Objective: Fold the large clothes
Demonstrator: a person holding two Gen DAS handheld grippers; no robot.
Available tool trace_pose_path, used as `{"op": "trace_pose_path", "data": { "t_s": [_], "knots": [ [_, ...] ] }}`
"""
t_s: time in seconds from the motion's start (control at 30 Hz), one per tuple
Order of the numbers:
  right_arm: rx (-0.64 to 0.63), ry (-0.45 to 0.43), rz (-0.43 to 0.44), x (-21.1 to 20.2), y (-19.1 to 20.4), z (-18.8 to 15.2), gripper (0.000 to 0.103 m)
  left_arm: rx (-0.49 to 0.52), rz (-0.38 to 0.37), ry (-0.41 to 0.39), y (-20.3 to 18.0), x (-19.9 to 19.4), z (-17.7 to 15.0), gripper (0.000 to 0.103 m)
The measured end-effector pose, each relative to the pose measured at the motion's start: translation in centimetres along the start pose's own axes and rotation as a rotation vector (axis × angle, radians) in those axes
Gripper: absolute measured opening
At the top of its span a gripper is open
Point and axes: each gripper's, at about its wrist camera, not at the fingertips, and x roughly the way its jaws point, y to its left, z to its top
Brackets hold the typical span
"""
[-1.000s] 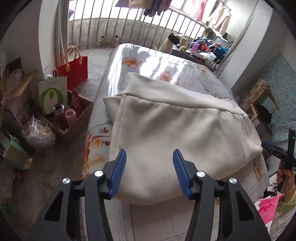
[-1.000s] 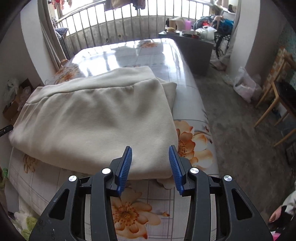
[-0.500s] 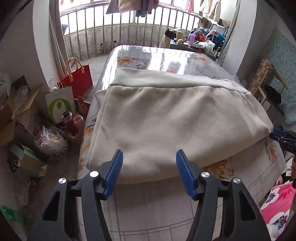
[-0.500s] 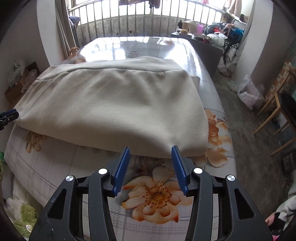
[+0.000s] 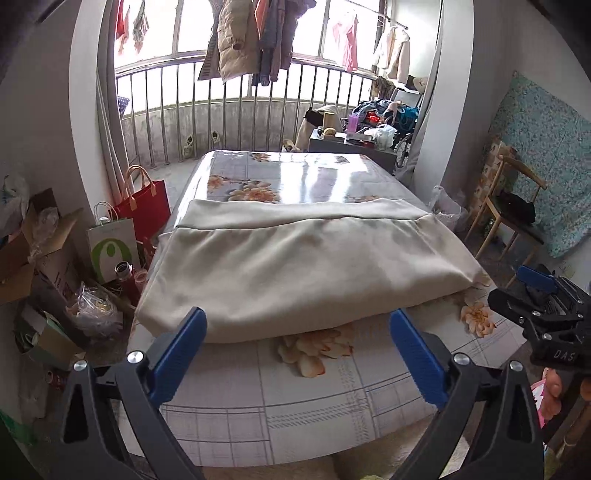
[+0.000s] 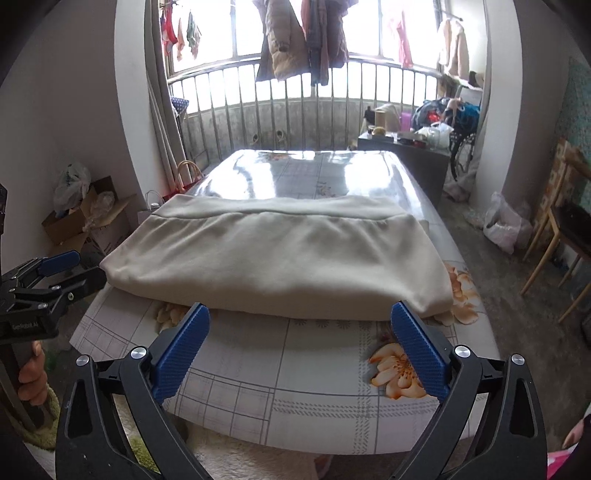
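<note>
Blue ribbed pads lined the black fingers of the left gripper, which filled the bottom of its frame; its jaws were opening wide, with nothing between them, only the tablecloth showing in the gap. The right gripper sat the same way at the bottom of its own frame, jaws opening, gripping nothing. Each gripper also showed in the other's view: the right one at the right edge of the left-wrist frame, with fingertips of a hand below it, and the left one at the left edge of the right-wrist frame, a hand wrapped round its handle.

Just above both pairs of pads, in the middle of each frame, lay the garment, a cream fleece piece folded into a thick wide rectangle, its band edge toward the top of the frame. It rested flat on the table, apart from both grippers, over a glossy checked cloth printed with orange flowers.

At the left of the left-wrist frame stood a red bag, a white paper bag and cardboard boxes. A wooden chair stood at the right. Across the top ran a metal railing with clothes hanging above it
</note>
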Motion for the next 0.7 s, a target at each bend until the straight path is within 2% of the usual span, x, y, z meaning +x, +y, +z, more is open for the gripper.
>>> {"op": "trace_pose_path", "data": {
  "t_s": [0.1, 0.23, 0.37, 0.53, 0.7],
  "knots": [
    [0.004, -0.019, -0.030, -0.6, 0.4, 0.4, 0.095, -0.004, 0.032, 0.013, -1.1, 0.3, 0.1, 0.097],
    [0.047, -0.033, -0.030, -0.9, 0.5, 0.3, 0.095, -0.008, 0.123, 0.014, -1.7, 0.6, 0.0, 0.097],
    [0.066, -0.044, -0.069, -0.8, 0.8, -0.4, 0.095, -0.020, 0.196, 0.022, -1.9, 0.8, -0.4, 0.097],
    [0.055, 0.019, -0.080, 0.7, 1.3, -1.1, 0.095, -0.033, 0.240, 0.079, -1.9, 2.0, -1.2, 0.097],
    [0.097, 0.093, -0.076, 2.3, 0.9, -1.6, 0.095, -0.060, 0.275, 0.158, -1.6, 3.3, -2.1, 0.097]
  ]
}}
